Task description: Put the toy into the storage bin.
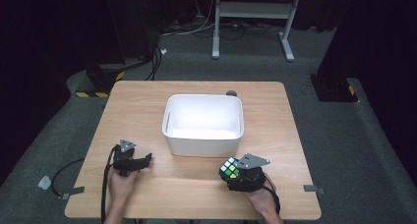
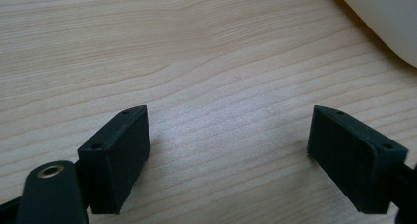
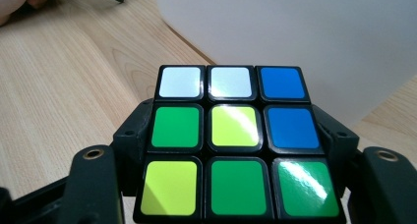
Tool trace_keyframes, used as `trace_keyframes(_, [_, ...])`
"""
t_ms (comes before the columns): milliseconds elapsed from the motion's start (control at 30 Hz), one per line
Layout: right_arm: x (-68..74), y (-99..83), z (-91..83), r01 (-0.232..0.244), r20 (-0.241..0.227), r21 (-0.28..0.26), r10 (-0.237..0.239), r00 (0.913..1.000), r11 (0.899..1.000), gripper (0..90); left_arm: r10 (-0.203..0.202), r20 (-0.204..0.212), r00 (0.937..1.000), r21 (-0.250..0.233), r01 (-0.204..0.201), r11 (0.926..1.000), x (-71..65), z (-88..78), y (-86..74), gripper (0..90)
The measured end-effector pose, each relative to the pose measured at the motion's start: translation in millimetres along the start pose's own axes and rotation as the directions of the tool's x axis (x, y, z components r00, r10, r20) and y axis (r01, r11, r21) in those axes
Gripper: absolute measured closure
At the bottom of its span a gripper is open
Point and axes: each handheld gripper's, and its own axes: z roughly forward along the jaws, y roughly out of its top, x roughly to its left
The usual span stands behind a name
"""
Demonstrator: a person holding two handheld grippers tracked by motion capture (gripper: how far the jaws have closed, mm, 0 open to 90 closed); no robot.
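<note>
No text, label, brand, number or sign can be read anywhere. The puzzle cube [image 3: 238, 143] carries plain coloured stickers with no lettering, the white bin [image 1: 204, 123] has unmarked walls, and the bench [image 1: 142, 106] is bare wood grain. The yellow-and-black striped marking [image 1: 93, 94] on the floor at ten o'clock bears no words.

The wooden table [image 1: 196, 194] stands on grey carpet [image 1: 344, 150]. Behind it: a white frame [image 1: 253, 10], floor cables [image 1: 196, 30], and black bases with yellow-black stripes [image 1: 96, 81]. A small dark disc [image 1: 231, 93] lies near the table's far edge.
</note>
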Motion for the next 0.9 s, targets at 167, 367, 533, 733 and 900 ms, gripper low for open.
trace_keyframes(167, [-2.1,2.7,-6.3,-0.007,-0.003,-0.001,0.007,1.0000,1.000,33.7,0.001,-0.003,1.0000,0.002,-0.001,1.0000,-0.7,0.1,0.1,16.4])
trace_keyframes(367, [-4.7,5.3,-12.0,-0.026,-0.005,-0.005,0.025,0.9997,1.000,33.7,0.002,-0.004,1.0000,0.001,-0.002,1.0000,-0.7,0.2,0.1,16.4])
trace_keyframes(533, [-5.0,8.6,-16.3,-0.023,-0.005,0.001,0.023,0.9997,1.000,33.7,0.001,-0.004,1.0000,0.001,-0.001,1.0000,-0.7,0.2,0.1,16.4])
trace_keyframes(733, [-6.9,12.4,-21.2,-0.038,-0.002,-0.013,0.038,0.9993,0.999,33.7,0.002,-0.004,1.0000,0.002,-0.002,1.0000,-0.8,0.2,0.1,16.4])
trace_keyframes(900, [-8.1,15.8,-21.6,-0.042,0.000,-0.017,0.042,0.9991,0.999,33.7,0.004,-0.005,1.0000,0.002,-0.004,1.0000,-0.9,0.3,0.1,16.4])
